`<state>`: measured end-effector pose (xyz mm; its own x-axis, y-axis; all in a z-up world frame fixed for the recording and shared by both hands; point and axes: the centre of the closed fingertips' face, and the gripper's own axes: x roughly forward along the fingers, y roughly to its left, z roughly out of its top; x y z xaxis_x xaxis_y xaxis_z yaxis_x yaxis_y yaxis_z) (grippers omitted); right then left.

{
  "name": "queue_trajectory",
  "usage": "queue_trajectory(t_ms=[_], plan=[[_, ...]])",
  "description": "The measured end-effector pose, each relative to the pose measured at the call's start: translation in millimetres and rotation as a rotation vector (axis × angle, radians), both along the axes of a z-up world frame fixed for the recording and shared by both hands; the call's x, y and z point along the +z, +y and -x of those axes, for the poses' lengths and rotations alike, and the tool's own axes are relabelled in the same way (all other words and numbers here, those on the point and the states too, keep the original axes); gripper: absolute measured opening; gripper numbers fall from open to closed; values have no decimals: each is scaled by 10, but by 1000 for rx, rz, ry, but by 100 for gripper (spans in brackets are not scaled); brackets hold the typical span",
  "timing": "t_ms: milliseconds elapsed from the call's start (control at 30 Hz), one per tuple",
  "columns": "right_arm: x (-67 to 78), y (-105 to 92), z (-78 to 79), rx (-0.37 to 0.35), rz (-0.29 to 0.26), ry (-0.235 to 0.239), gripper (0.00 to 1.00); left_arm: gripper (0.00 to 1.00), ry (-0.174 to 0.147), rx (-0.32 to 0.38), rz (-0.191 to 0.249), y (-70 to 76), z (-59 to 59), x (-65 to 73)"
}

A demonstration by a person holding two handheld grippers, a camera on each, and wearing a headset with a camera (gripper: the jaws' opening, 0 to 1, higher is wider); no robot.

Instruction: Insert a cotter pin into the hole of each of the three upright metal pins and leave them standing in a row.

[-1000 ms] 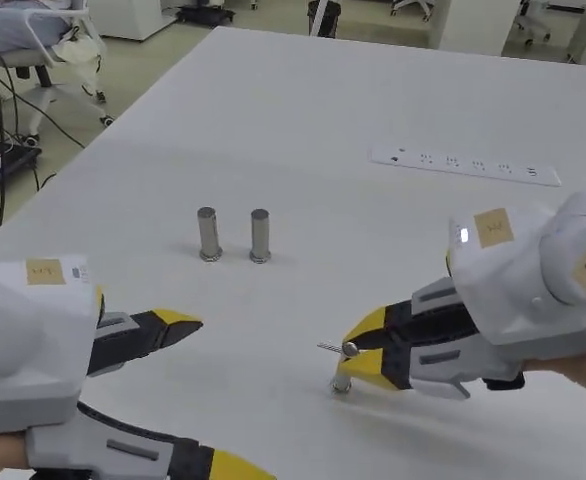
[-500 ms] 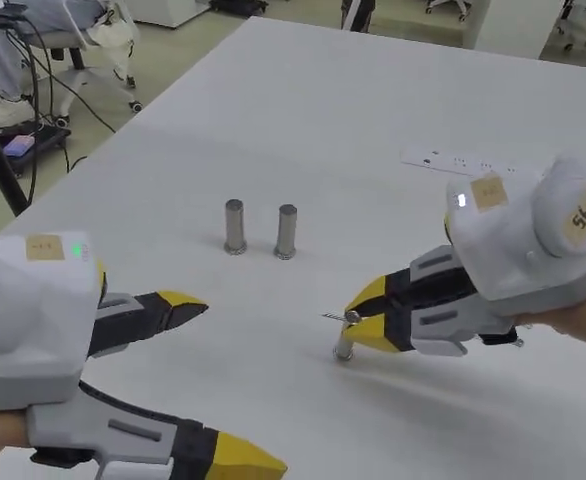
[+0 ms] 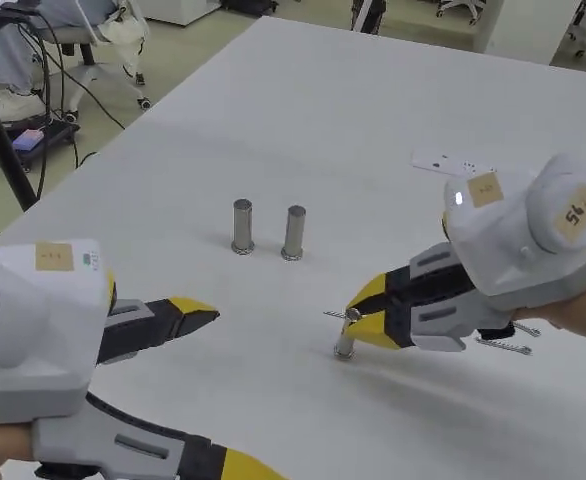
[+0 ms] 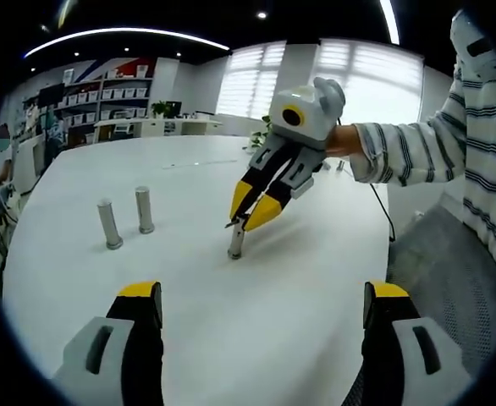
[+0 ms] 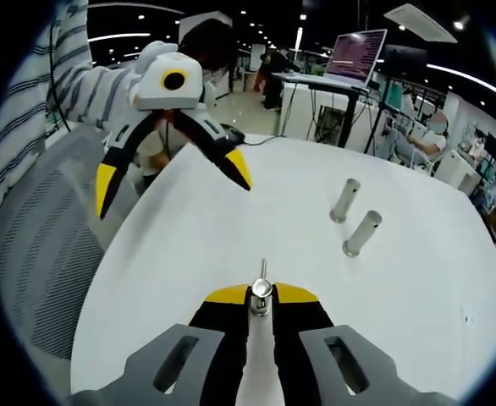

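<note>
Right now the right tongs (image 3: 351, 322) are pinching narrowly around the top of the near metal pin (image 3: 344, 345), which is leaning a little with its base touching the surface (image 3: 323, 120), closer to the near edge than the other two. A cotter pin (image 3: 334, 315) is sticking out sideways from that pin's top. The left tongs (image 3: 223, 390) are hovering by the near left corner with their jaws spread wide. The far-left metal pin (image 3: 243, 225) and the middle metal pin (image 3: 294, 232) are standing upright side by side, well apart from both tongs. A power strip (image 3: 443, 163) is lying toward the far edge (partly hidden behind the right gripper's body), and loose cotter pins (image 3: 503, 346) are lying just beside the right hand.
</note>
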<state>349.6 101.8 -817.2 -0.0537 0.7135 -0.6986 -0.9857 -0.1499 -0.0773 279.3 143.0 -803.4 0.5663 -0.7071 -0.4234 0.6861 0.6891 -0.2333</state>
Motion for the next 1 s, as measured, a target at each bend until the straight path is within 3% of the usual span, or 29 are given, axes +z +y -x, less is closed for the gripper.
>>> queue_trajectory(t_ms=[67,167,333,567,667,1000], plan=[[-8,8,-6,-26,-7,23,10,99,5,8,5,17,-1,-2],[-11,3,-26,-43,-9,22,10,99,6,23,-6,52,-9,-17],[-16,-7,-38,-64,-14,34,10,99,5,66,11,118,-21,-5],[-6,-7,-40,-73,-34,33,12,99,23,70,3,174,50,-25],[37,8,-58,-94,-57,31,23,99,22,81,3,203,47,-11],[273,-115,-54,-169,-118,19,24,99,8,110,5,234,15,83]])
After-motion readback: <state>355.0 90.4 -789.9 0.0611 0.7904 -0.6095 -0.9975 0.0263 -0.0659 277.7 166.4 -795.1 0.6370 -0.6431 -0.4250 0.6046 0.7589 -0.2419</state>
